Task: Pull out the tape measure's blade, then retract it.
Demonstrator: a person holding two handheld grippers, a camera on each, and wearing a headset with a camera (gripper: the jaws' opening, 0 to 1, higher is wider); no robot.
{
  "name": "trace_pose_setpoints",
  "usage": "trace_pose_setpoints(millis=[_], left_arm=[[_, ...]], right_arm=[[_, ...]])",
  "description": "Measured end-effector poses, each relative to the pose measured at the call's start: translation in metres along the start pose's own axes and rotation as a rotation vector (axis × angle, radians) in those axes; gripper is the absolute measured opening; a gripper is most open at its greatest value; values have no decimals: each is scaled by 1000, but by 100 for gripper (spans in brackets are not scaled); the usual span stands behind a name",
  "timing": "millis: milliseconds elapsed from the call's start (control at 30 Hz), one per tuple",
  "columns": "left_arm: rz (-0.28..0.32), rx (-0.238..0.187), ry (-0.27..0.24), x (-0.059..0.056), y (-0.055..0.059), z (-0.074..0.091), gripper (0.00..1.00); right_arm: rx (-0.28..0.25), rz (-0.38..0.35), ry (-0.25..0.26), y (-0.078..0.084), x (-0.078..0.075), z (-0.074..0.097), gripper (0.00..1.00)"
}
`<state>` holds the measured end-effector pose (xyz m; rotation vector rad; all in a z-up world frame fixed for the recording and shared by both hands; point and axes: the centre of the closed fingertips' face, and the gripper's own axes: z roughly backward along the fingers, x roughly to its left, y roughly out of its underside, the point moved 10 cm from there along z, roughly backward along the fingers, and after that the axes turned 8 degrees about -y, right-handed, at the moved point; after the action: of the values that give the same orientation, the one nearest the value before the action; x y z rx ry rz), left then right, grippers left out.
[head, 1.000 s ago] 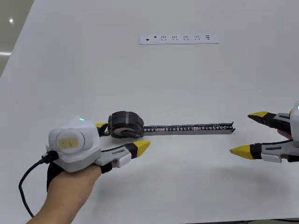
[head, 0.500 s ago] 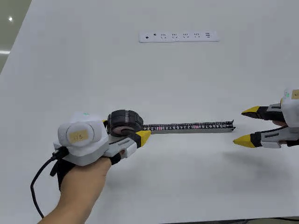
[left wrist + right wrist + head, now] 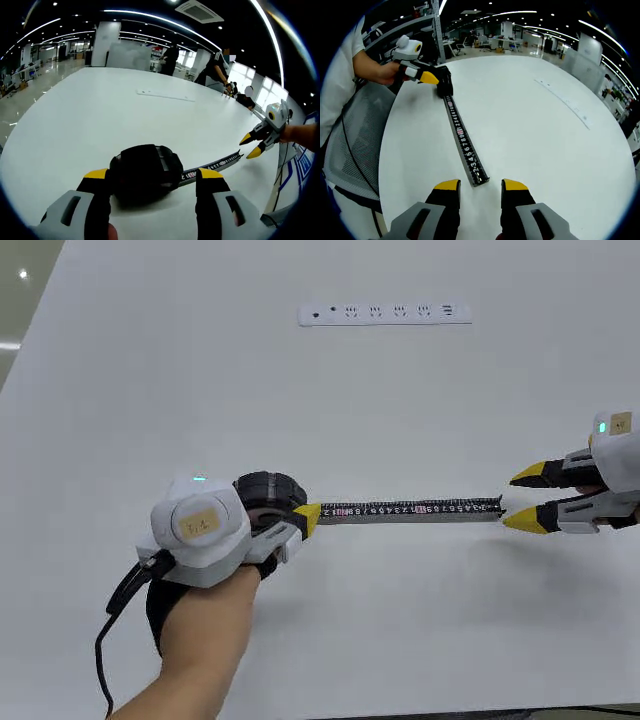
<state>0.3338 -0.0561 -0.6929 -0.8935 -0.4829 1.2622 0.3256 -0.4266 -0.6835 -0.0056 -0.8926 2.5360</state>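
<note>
A black tape measure case lies on the white table, its blade pulled out to the right. My left gripper has its yellow-tipped jaws pressed against both sides of the case, shut on it. The blade runs off to the right toward my right gripper. My right gripper stands open at the blade's free end, one fingertip on either side of it. In the right gripper view the blade ends just ahead of the right gripper, apart from both tips.
A white power strip lies flat at the far side of the table. A cable trails from the left gripper over the near edge. A mesh chair stands beside the table, and people stand beyond its far end.
My left gripper has closed in from wide open onto the case. My right gripper has moved left to the blade's end and narrowed. The blade has stayed extended.
</note>
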Motion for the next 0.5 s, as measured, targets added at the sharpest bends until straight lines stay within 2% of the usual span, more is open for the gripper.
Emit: trace_pose_setpoints(millis=[267, 500], left_arm=[[26, 8, -50, 0, -1, -5, 61], [60, 18, -73, 0, -2, -8, 61]], right_arm=[[54, 43, -25, 0, -8, -7, 22], [82, 68, -58, -1, -9, -14, 22]])
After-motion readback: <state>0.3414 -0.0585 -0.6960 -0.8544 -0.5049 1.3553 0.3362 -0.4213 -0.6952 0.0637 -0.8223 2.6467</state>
